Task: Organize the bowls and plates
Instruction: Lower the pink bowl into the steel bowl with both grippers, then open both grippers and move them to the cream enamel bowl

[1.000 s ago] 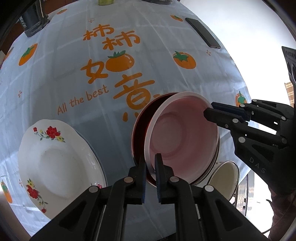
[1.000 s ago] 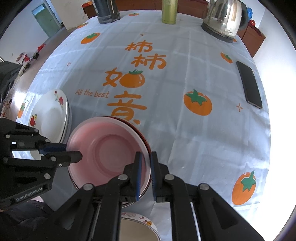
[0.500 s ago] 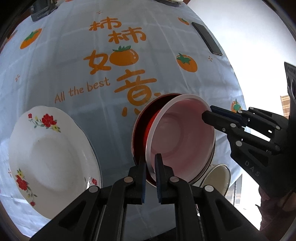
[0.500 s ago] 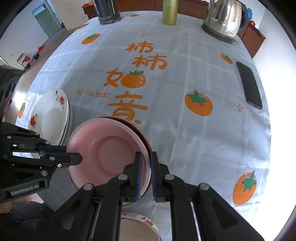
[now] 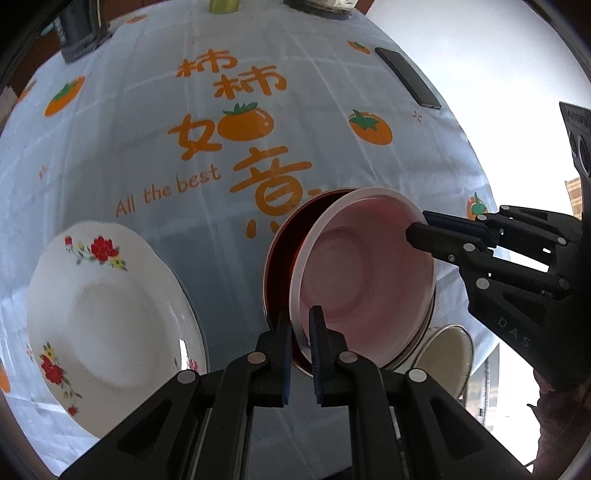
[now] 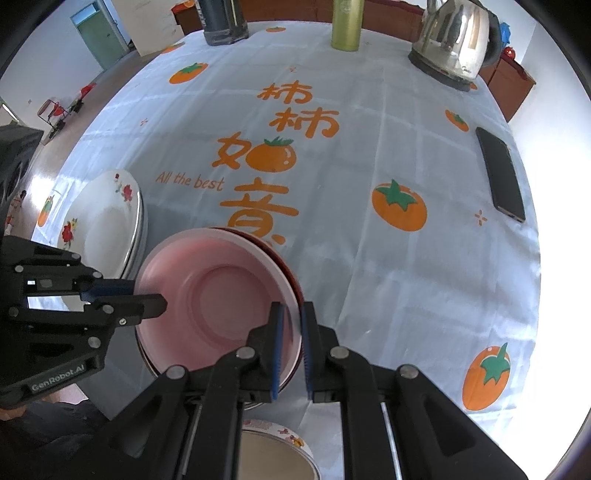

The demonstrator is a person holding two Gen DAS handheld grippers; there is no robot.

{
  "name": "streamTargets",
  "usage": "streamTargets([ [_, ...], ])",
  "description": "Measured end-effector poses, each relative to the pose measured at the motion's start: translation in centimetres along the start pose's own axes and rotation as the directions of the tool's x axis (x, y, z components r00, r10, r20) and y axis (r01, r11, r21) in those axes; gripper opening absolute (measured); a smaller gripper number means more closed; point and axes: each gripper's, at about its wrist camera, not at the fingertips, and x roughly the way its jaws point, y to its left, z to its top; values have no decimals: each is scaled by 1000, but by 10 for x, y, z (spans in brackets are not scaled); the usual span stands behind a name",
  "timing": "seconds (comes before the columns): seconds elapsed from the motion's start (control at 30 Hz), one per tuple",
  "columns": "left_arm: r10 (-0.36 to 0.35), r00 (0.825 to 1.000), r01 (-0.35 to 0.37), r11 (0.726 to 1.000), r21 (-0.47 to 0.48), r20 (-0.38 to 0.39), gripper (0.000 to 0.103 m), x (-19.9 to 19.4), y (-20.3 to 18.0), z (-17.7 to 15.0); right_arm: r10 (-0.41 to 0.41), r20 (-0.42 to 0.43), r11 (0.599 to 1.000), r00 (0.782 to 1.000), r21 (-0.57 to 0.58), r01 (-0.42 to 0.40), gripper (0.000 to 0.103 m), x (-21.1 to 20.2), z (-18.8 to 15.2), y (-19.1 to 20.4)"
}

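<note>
Since a second ago, little has shifted: my left view has swung a bit, so the floral plate (image 5: 107, 328) now sits higher and further in on the left, while both claws have kept their grip and place.

My left claw (image 5: 300, 354) is clamped on the near-left rim of the pink bowl (image 5: 365, 280), one finger inside and one outside. My right claw (image 6: 291, 347) is closed on the opposite rim of the same bowl, again with the wall pinched between the pads. The pink bowl sits tilted inside a dark red bowl (image 5: 284, 251), whose rim shows as a crescent behind it. Both rest near the front edge of the surface (image 6: 369, 122), on a white cloth printed with orange persimmons and "All the best".

The floral plate lies flat to the left, apart from the bowls. A small floral-rimmed bowl (image 6: 275, 456) sits just below the stack, partly hidden by my claw. A phone (image 6: 500, 173), a kettle (image 6: 452, 40) and a green bottle (image 6: 345, 24) stand well away.
</note>
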Motion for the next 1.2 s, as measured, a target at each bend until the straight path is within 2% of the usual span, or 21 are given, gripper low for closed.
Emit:
streamTargets([
  [0.33,25,999,-25,1000,-8,21,12,-4,-2,1,7,10,1000,1000,6,-7,10,2,4,-2],
  [0.4,34,999,-33,999,-9,33,14,-7,-1,1,0,7,1000,1000,7,0,11,4,4,-3],
  [0.47,40,998,-40,999,-4,43,19,-12,-2,1,-24,-8,1000,1000,3,24,19,11,3,-3],
  [0.53,85,994,-87,996,12,69,41,-18,-4,0,-15,-1,1000,1000,12,15,25,12,1,-5],
  [0.57,108,990,-110,994,18,89,60,-22,-4,-1,-10,6,1000,1000,17,10,28,11,0,-5],
  [0.6,125,986,-129,991,22,114,65,-26,-4,-3,-6,11,1000,1000,21,6,37,10,-1,-6],
  [0.63,136,980,-141,990,27,148,65,-32,-5,-4,-5,16,1000,1000,25,5,46,9,-2,-7],
  [0.73,165,964,-177,984,39,207,65,-44,-5,-6,-19,40,999,999,33,18,48,1,-4,-9],
  [0.83,154,967,-163,986,27,203,66,-45,-1,-7,-32,76,998,997,56,28,55,-12,-8,-14],
  [1.03,170,961,-177,984,12,217,65,-50,0,-20,-51,121,995,991,92,40,59,-32,-21,-16],
  [1.2,156,960,-181,980,88,233,65,-53,-24,-39,-58,145,989,988,142,37,59,-49,-51,-21],
])
